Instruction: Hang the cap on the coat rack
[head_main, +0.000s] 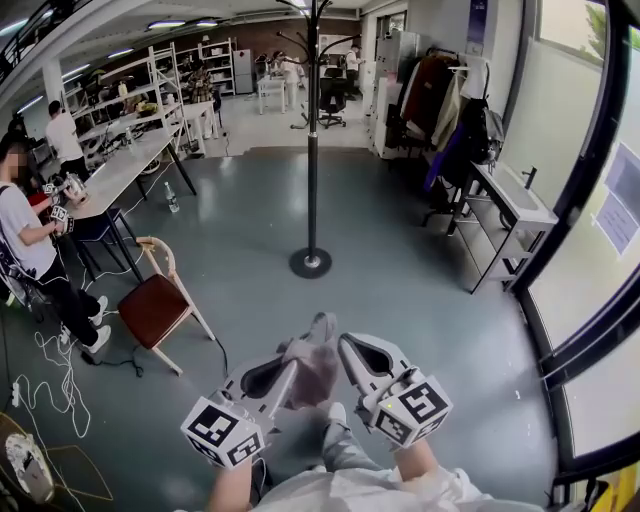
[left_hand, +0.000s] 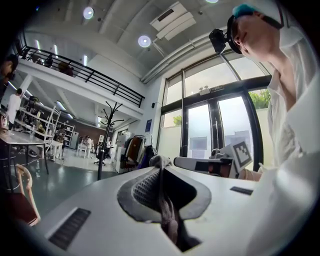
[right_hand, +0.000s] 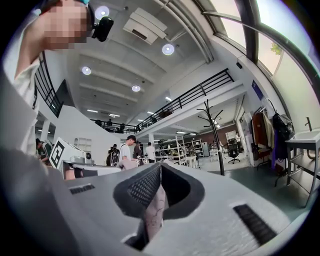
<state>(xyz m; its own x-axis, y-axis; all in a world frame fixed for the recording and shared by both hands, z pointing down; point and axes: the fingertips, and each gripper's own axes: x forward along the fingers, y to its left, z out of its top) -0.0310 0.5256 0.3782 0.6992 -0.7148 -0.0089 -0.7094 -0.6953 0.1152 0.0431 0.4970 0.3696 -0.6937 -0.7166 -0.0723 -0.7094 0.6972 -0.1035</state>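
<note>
Cap: we hold the pale pinkish cap (head_main: 312, 368) in the air between our two grippers. It sits low in the head view, above the grey floor (head_main: 400, 250) and well apart from the rack.
Left gripper: our left gripper (head_main: 292, 366) has its jaws together, pinching a fold of the cap. Its own view shows the cloth running down the slit between them.
Right gripper: our right gripper (head_main: 347, 347) is clamped on the cap's other side, with a strip of fabric nipped between its jaws.
Coat rack: the black coat rack (head_main: 312, 140) stands upright on its round base ahead of us.
Chair: a wooden chair (head_main: 155, 305) with a brown seat stands left of the rack, near the bench.
Bench: a long white bench (head_main: 130, 165) runs along the left, and a person (head_main: 25, 240) sits at its near end.
Right side: clothes (head_main: 440, 100) hang near the windows.
</note>
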